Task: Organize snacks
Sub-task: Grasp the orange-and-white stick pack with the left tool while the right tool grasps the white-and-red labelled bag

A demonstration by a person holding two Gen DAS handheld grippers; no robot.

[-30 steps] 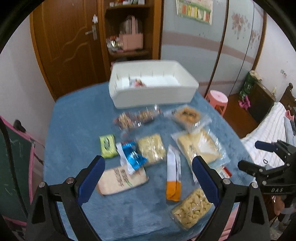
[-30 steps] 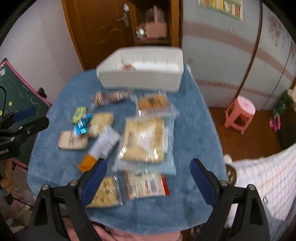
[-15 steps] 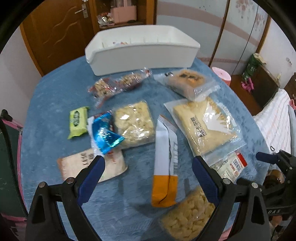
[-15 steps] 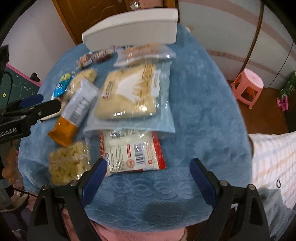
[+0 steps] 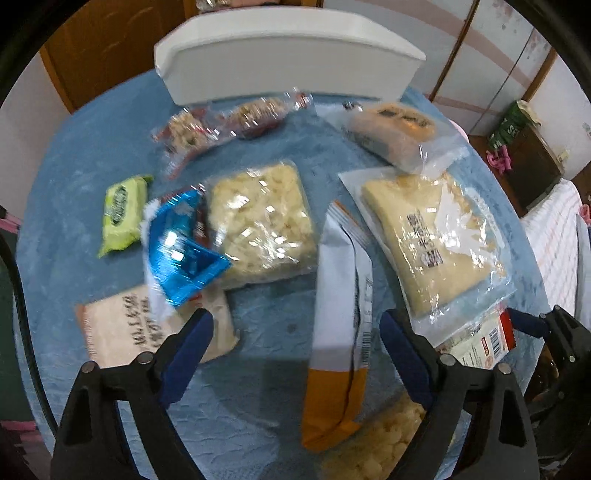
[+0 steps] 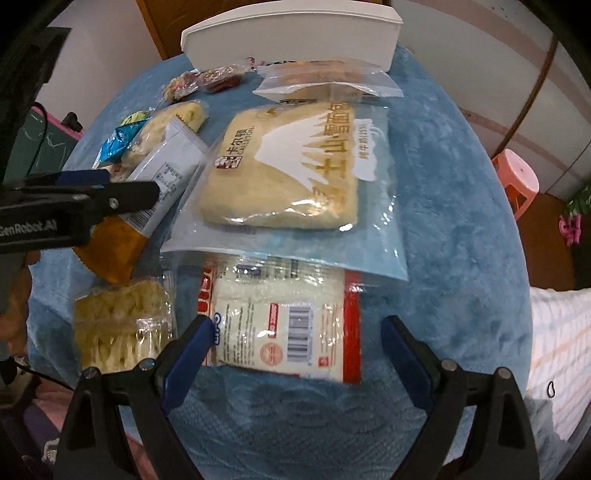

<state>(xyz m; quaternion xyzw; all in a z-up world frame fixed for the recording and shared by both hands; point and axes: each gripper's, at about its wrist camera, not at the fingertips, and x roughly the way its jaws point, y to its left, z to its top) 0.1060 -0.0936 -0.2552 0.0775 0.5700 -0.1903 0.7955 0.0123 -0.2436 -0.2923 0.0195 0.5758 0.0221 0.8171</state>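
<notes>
Several snack packs lie on a blue cloth-covered table (image 5: 85, 147). A white bin (image 5: 288, 59) stands at the far edge; it also shows in the right wrist view (image 6: 295, 33). My left gripper (image 5: 295, 332) is open and empty, low over a white-and-orange pack (image 5: 338, 306), with a blue wrapper (image 5: 177, 254) and a beige pack (image 5: 122, 328) at its left. My right gripper (image 6: 295, 332) is open and empty, its fingers either side of a red-and-white pack (image 6: 284, 325). A large bread bag (image 6: 295, 173) lies beyond it.
A green pack (image 5: 122, 214), a clear bag of puffs (image 5: 258, 221), a nut bar pack (image 5: 221, 122) and a cake bag (image 5: 399, 129) lie further back. A yellow noodle-like pack (image 6: 118, 328) sits at the near edge. A pink stool (image 6: 517, 181) stands beside the table.
Both grippers have moved forward and down towards the table, so the snacks loom larger. Both stay open and hold nothing.
</notes>
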